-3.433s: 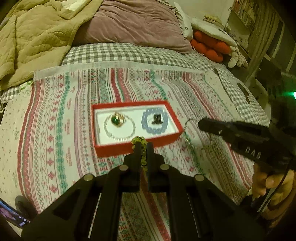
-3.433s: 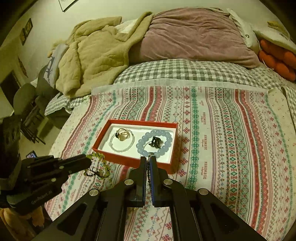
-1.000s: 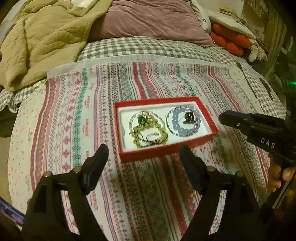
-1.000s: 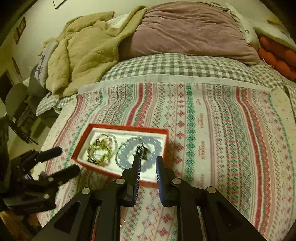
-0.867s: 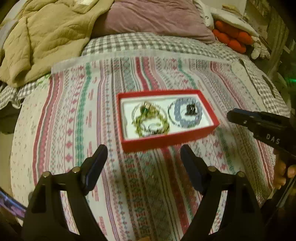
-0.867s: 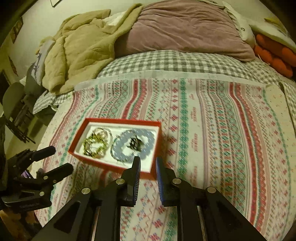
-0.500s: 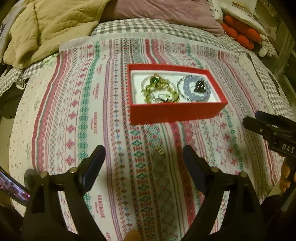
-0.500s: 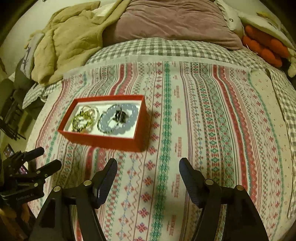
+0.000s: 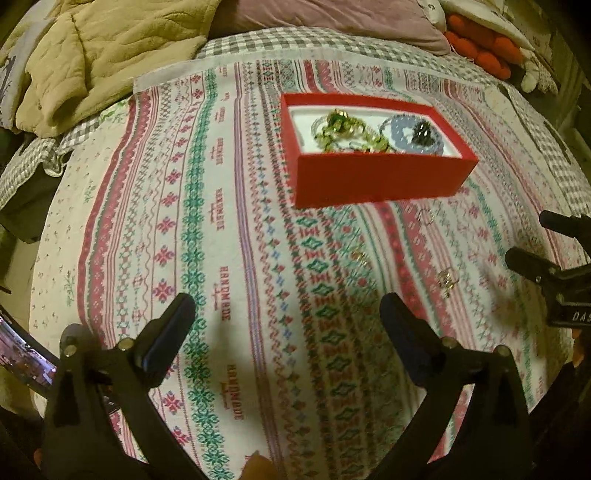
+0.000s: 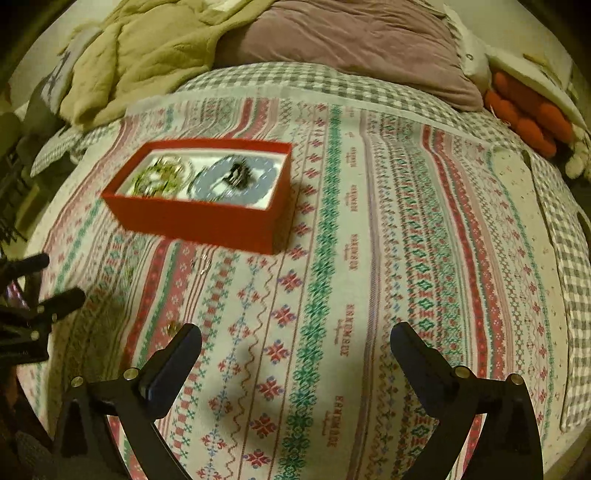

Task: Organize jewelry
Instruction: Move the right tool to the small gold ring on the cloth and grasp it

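Several pieces of jewelry lie in the red box [image 9: 376,177]: a green beaded bracelet [image 9: 347,134] toward its left end and a pale blue beaded bracelet [image 9: 410,134] around a small dark piece [image 9: 423,130] toward its right. The box sits on the patterned blanket [image 9: 221,221] covering the bed. Two small rings [image 9: 445,278] lie loose on the blanket nearer than the box. The left gripper [image 9: 286,323] is spread wide and holds nothing; the right gripper [image 10: 295,347] is likewise wide and empty. A tan comforter [image 10: 147,48] and mauve pillow [image 10: 351,33] lie behind.
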`<act>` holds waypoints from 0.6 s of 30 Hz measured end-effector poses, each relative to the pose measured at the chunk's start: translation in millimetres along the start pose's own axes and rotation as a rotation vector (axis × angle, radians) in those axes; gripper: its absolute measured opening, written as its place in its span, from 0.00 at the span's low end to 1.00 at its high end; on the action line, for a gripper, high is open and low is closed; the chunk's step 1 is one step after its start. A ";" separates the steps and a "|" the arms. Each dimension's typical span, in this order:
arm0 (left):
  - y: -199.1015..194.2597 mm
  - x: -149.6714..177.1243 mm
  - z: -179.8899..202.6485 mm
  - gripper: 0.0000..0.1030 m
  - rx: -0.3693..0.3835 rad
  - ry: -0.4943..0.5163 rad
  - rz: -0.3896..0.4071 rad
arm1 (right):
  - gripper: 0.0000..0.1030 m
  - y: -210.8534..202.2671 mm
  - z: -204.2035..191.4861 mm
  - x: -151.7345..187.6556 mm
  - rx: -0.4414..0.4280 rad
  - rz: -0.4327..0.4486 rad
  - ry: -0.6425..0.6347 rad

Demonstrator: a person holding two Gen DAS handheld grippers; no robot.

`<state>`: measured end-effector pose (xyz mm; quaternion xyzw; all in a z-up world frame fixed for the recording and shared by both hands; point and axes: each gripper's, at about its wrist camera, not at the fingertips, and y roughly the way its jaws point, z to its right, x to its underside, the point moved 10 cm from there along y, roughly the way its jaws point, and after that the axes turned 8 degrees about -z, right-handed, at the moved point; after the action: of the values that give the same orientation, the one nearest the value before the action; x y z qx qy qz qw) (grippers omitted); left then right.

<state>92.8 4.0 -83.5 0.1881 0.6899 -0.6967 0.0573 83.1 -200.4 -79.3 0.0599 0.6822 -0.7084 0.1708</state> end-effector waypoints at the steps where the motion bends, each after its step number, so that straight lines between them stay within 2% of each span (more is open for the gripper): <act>1: 1.7 1.8 -0.9 0.97 -0.001 0.002 -0.003 | 1.00 1.9 -3.4 2.2 -0.002 -0.003 -0.012; 6: 11.6 11.4 -4.6 0.97 -0.014 0.018 -0.023 | 1.00 14.2 -26.2 16.1 -0.018 -0.035 -0.083; 12: 27.8 22.3 -4.9 0.98 -0.030 0.038 -0.061 | 1.00 30.8 -44.4 24.7 -0.044 -0.073 -0.107; 16: 35.0 24.4 -5.5 1.00 -0.020 0.025 -0.051 | 1.00 46.4 -50.0 31.6 -0.051 -0.102 -0.106; 18: 35.7 24.4 -6.1 1.00 -0.016 0.013 -0.030 | 1.00 47.2 -50.6 31.4 -0.064 -0.090 -0.088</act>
<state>83.5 12.9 -125.2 0.1819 0.6987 -0.6905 0.0438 61.6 -156.0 -137.2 -0.0075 0.6983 -0.6951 0.1707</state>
